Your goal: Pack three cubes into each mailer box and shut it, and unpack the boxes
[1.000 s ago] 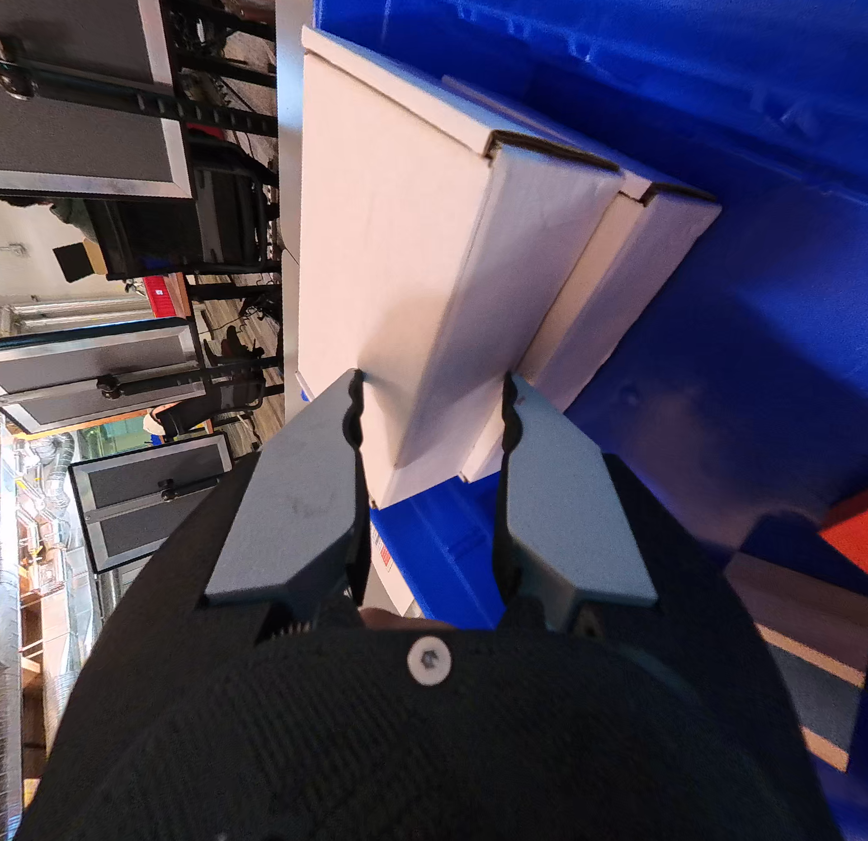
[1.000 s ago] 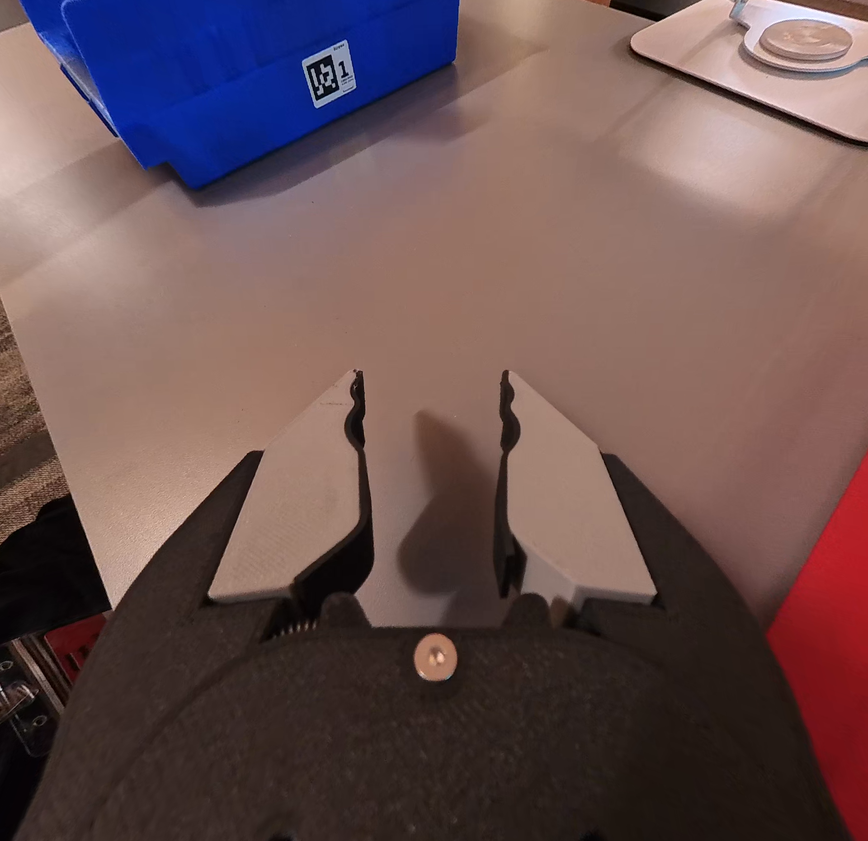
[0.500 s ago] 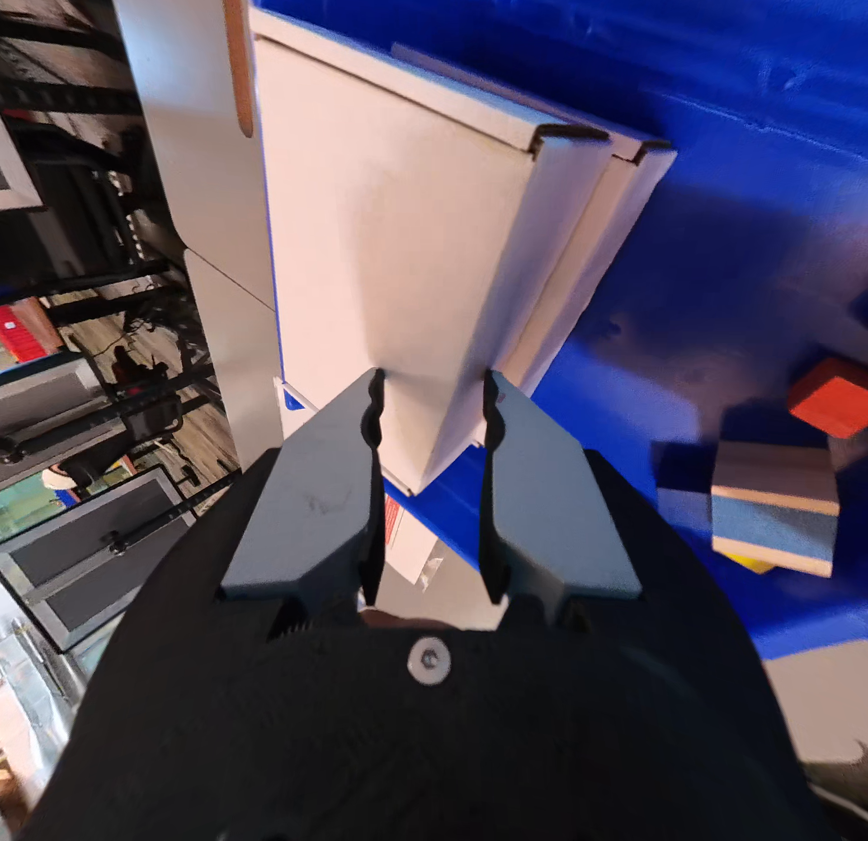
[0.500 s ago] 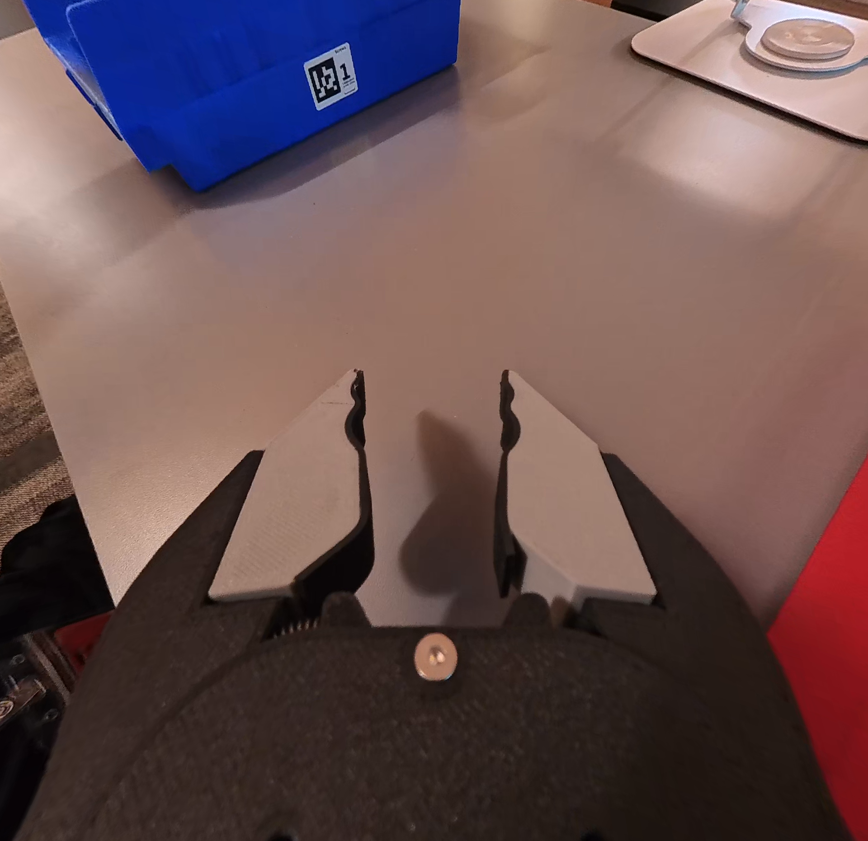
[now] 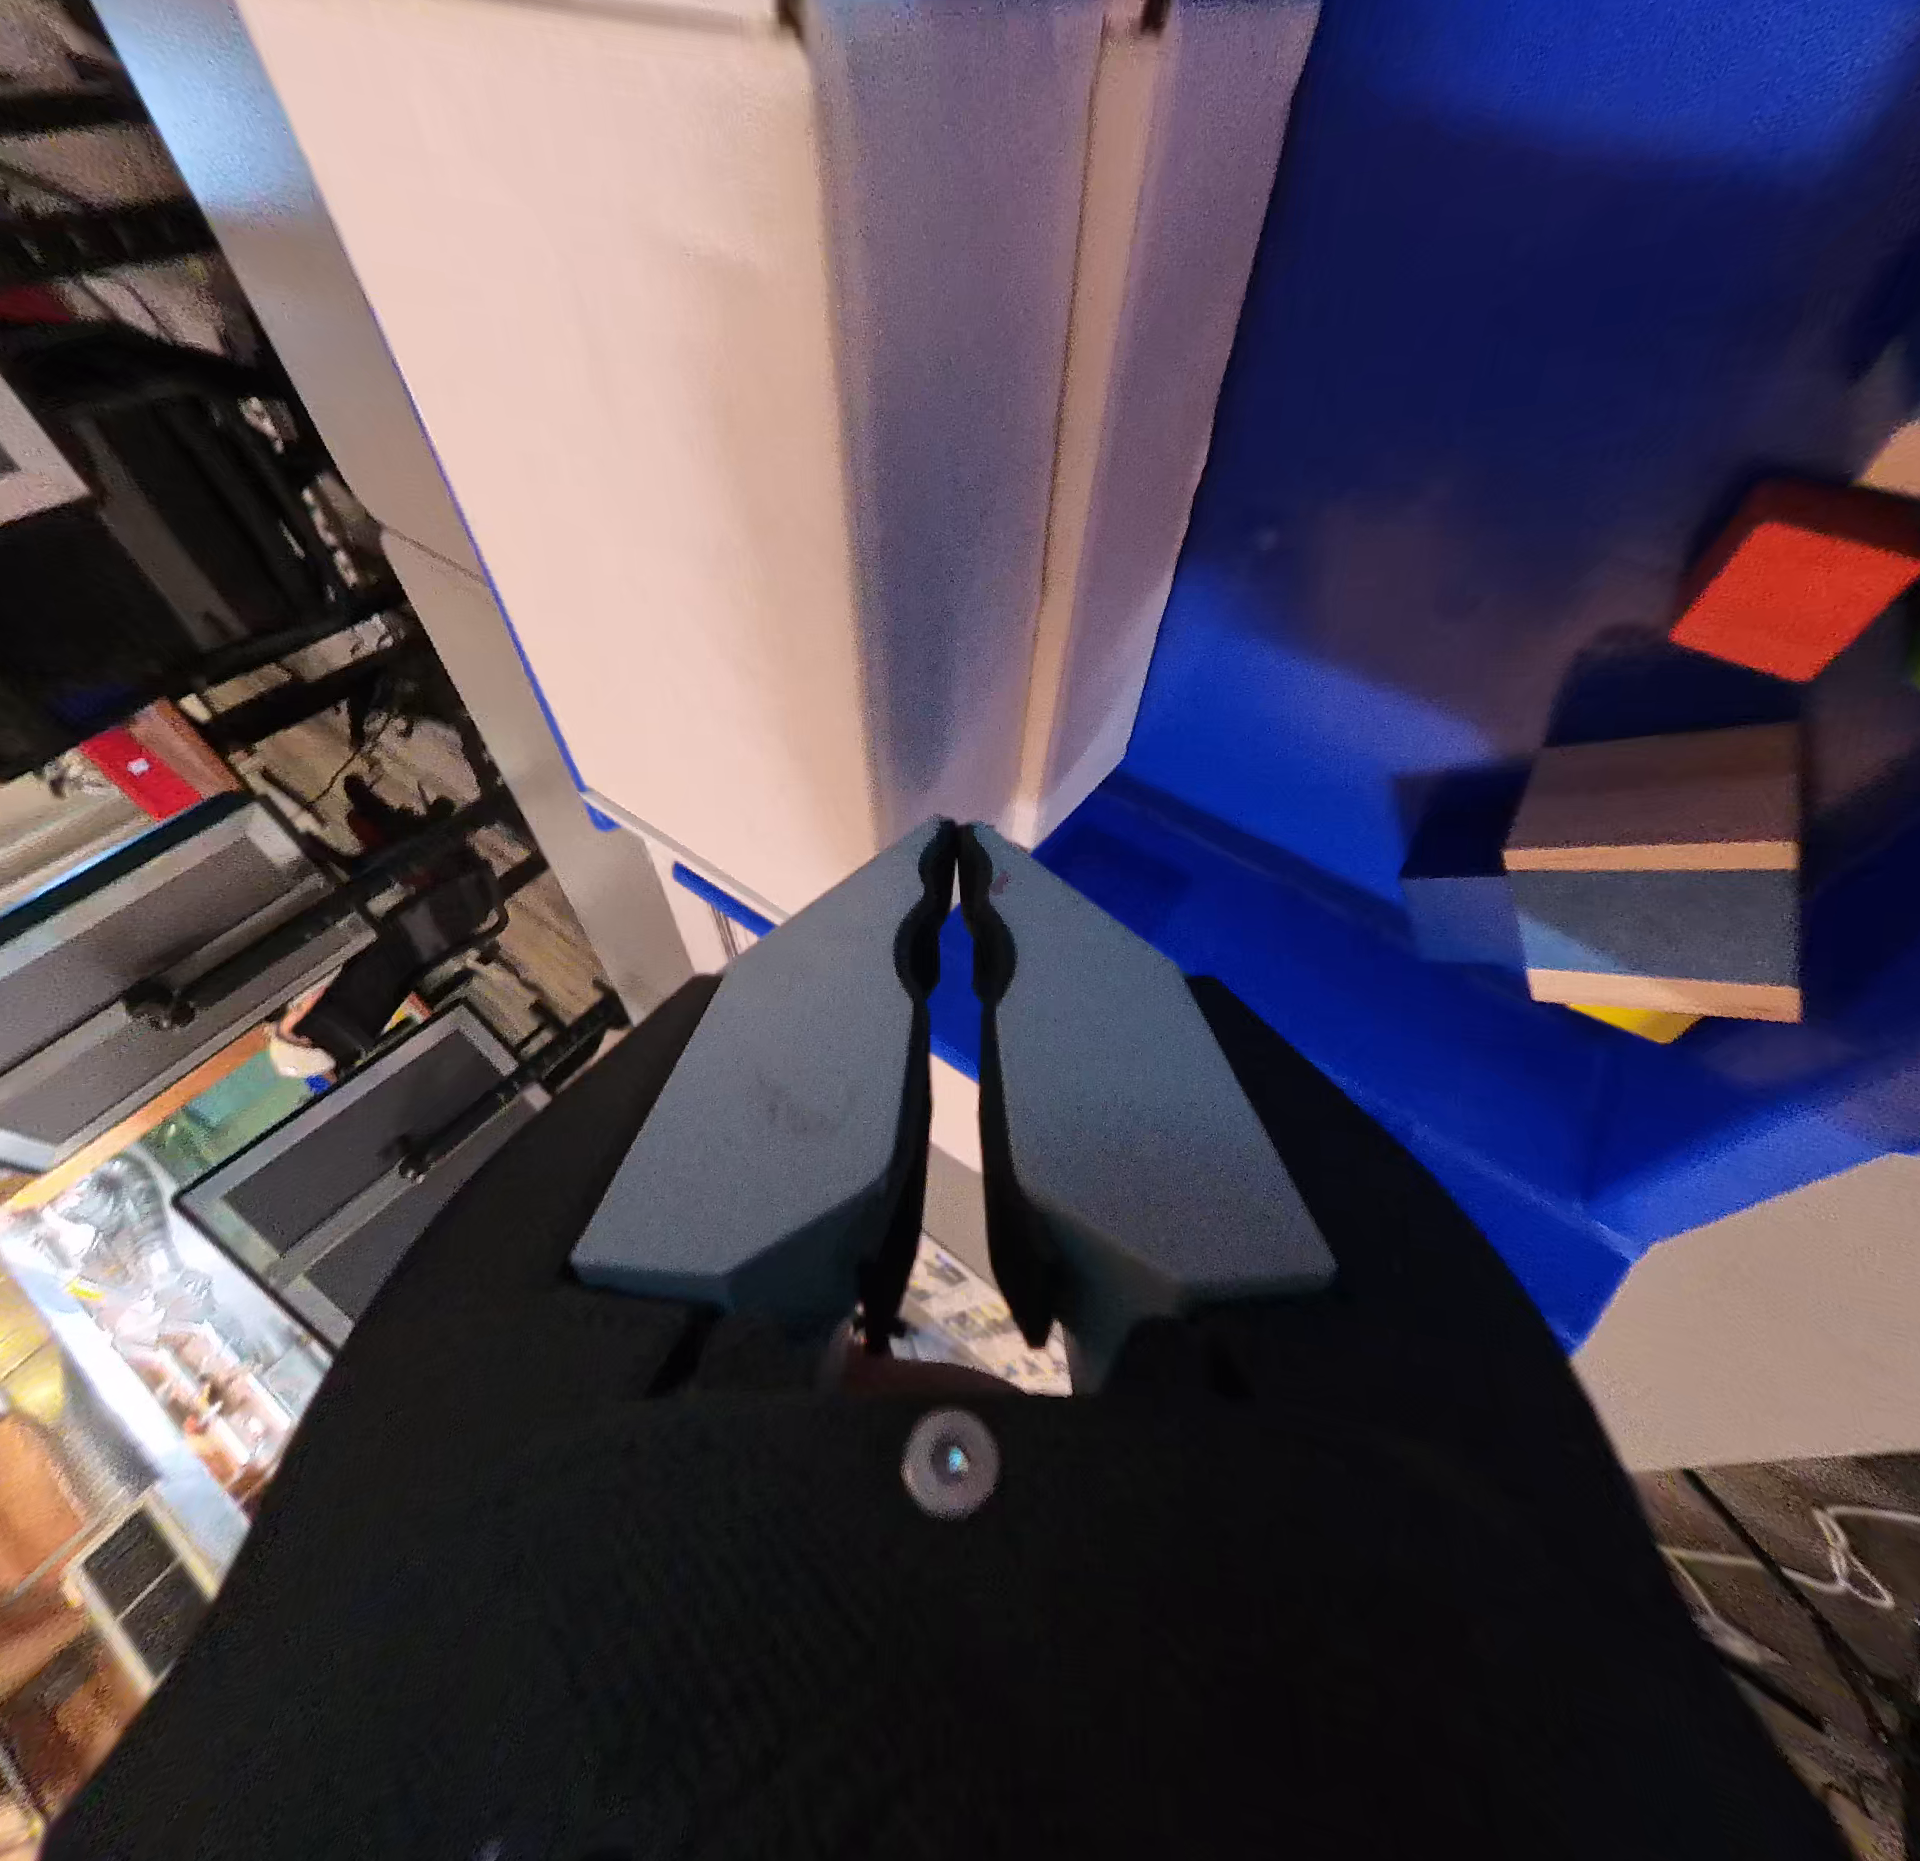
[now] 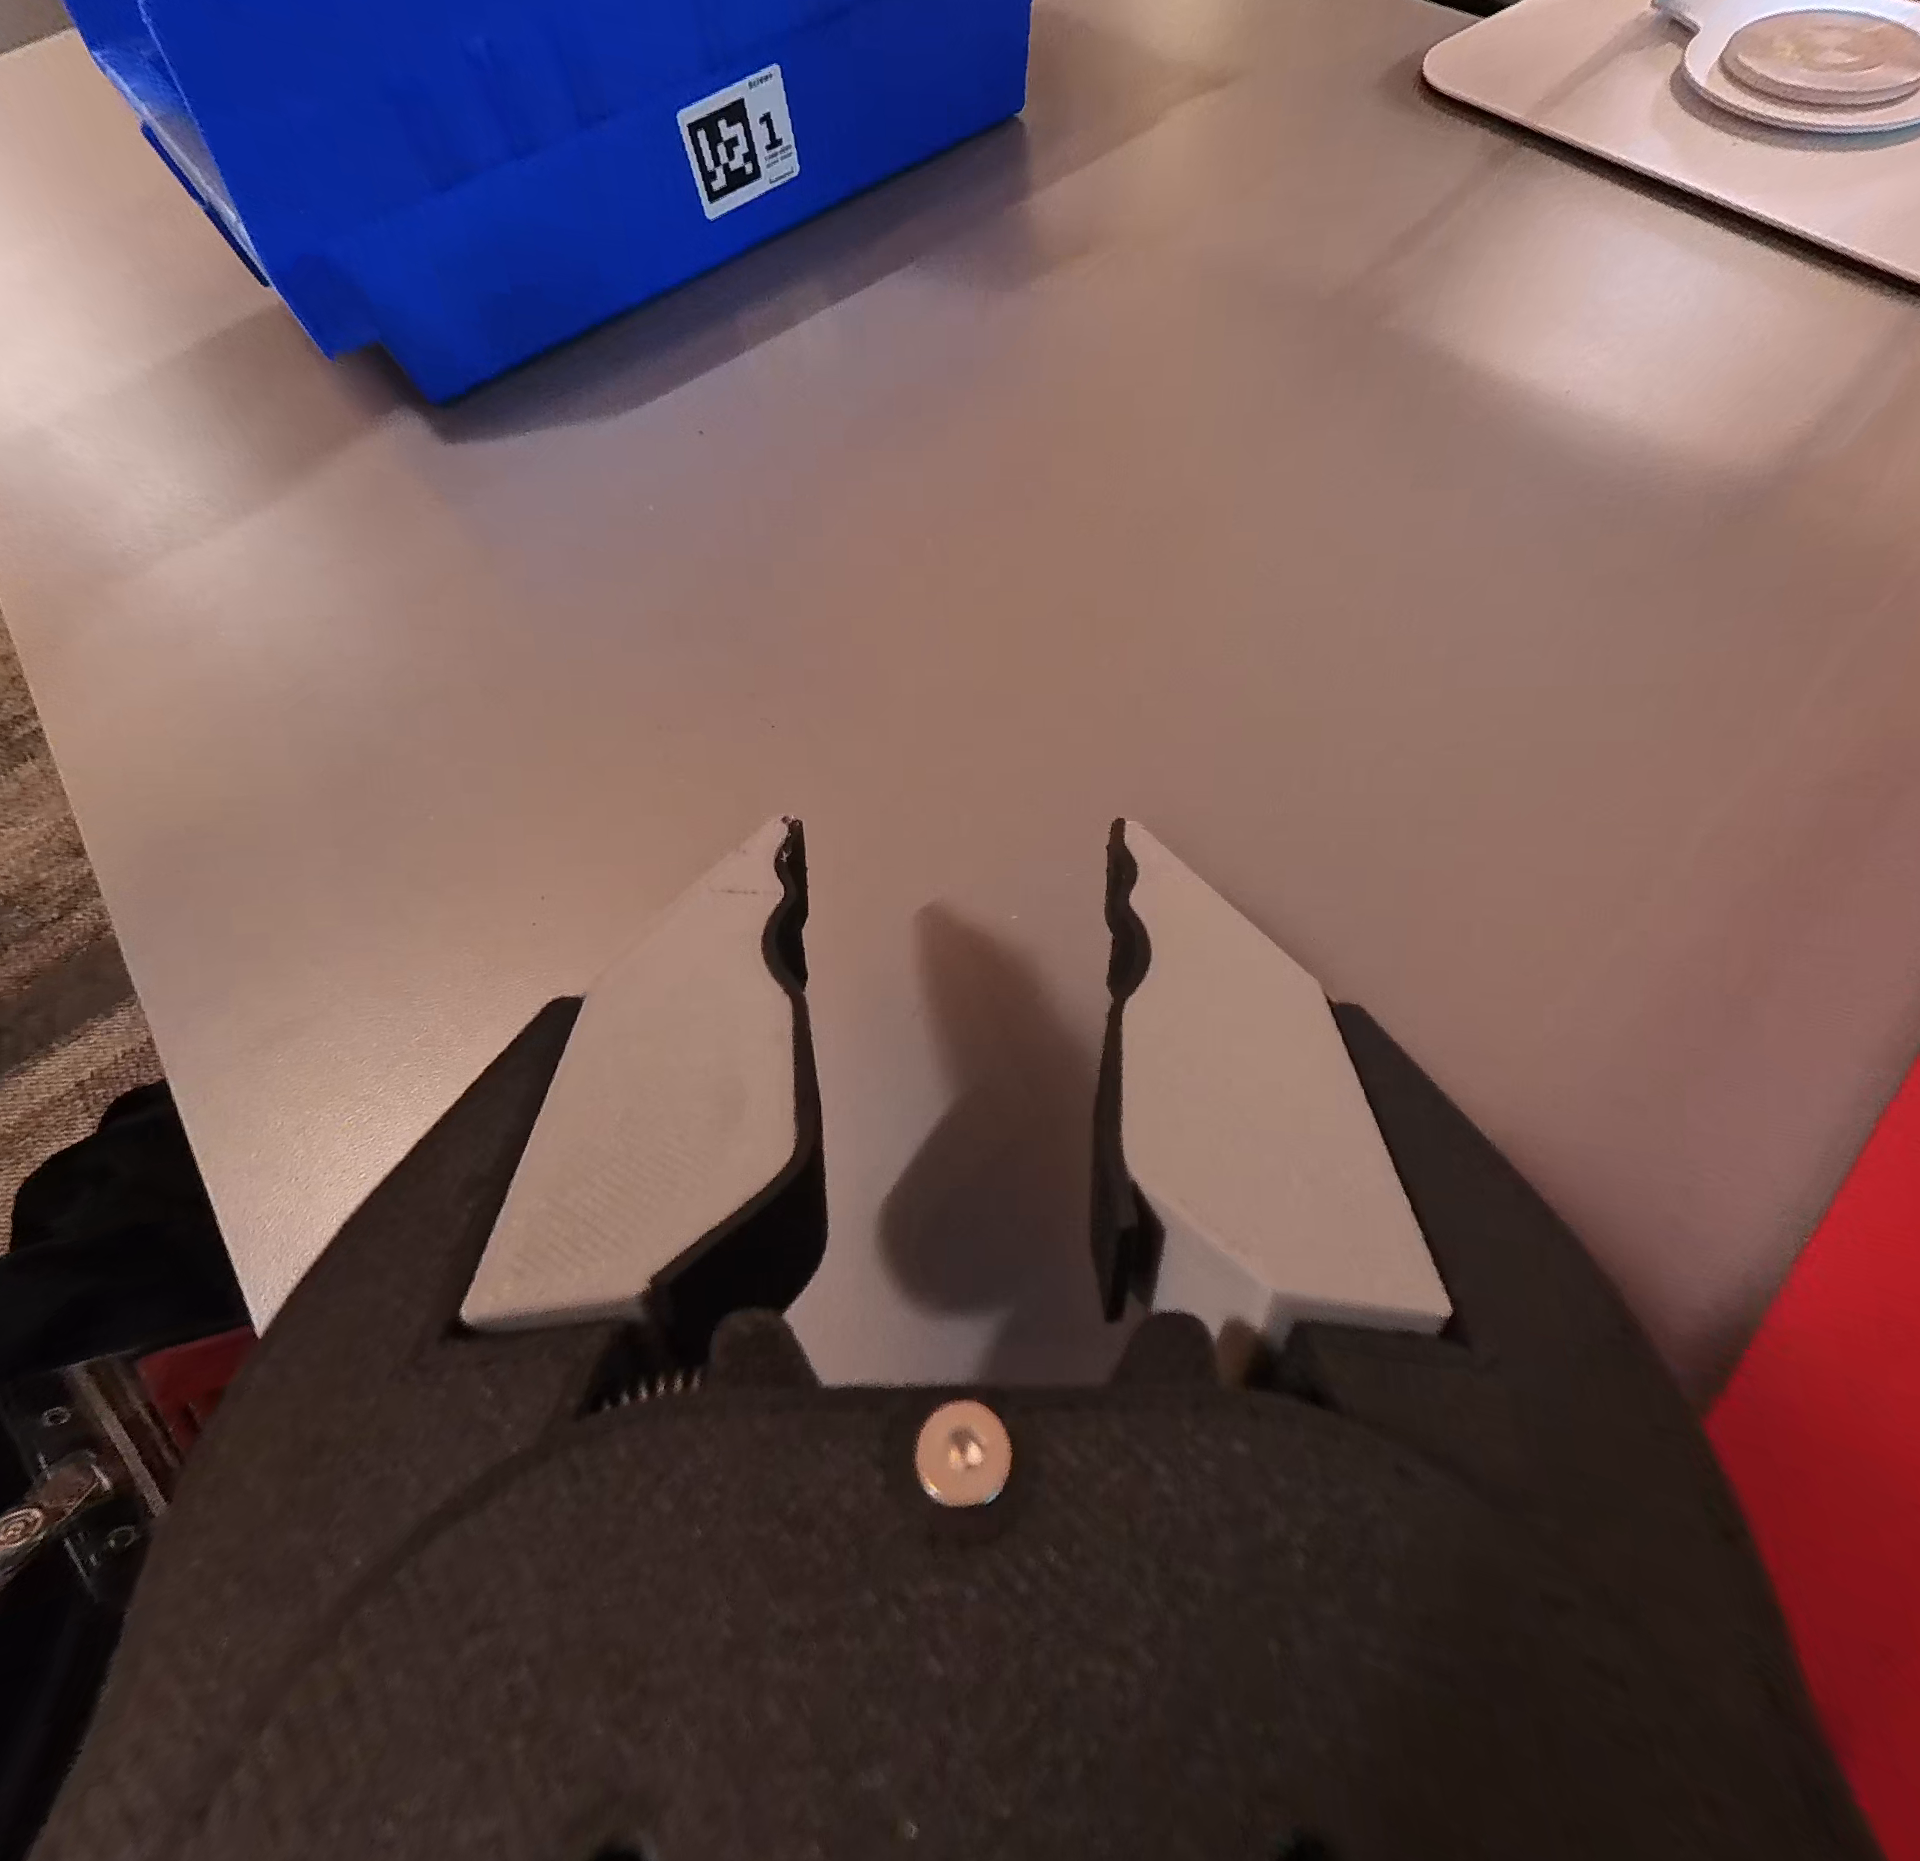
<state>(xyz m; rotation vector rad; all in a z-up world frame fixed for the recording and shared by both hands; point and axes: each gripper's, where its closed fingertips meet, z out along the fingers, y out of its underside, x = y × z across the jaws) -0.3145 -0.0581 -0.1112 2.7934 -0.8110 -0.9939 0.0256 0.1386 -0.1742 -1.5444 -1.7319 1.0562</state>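
Observation:
Two white mailer boxes stand on edge, side by side, in a blue bin (image 5: pixel 1507 377): the near box (image 5: pixel 644 377) and the second box (image 5: pixel 1164 357) behind it. My left gripper (image 5: pixel 952 841) is shut, its tips at the near box's lower corner; nothing shows between the fingers. A red cube (image 5: pixel 1787 606), a blue-and-wood cube (image 5: pixel 1652 907) and a bit of a yellow cube (image 5: pixel 1631 1024) lie in the bin to the right. My right gripper (image 6: pixel 954 837) is open and empty, low over the grey table (image 6: pixel 1143 523).
In the right wrist view a blue bin (image 6: pixel 499 118) with a square marker tag (image 6: pixel 743 144) stands at the far left of the table. A pale flat stand (image 6: pixel 1621 118) lies at the far right. A red surface (image 6: pixel 1849 1396) borders the table's right edge. The grippers' ends are close to 40 cm from one another. Measured from the fingertips, the blue-and-wood cube (image 5: pixel 1652 907) is 12 cm or so from the left gripper and 35 cm from the right.
My left gripper's fingers have closed from wide open to shut, and it has swung so the cubes came into view at the right. The right gripper has barely moved.

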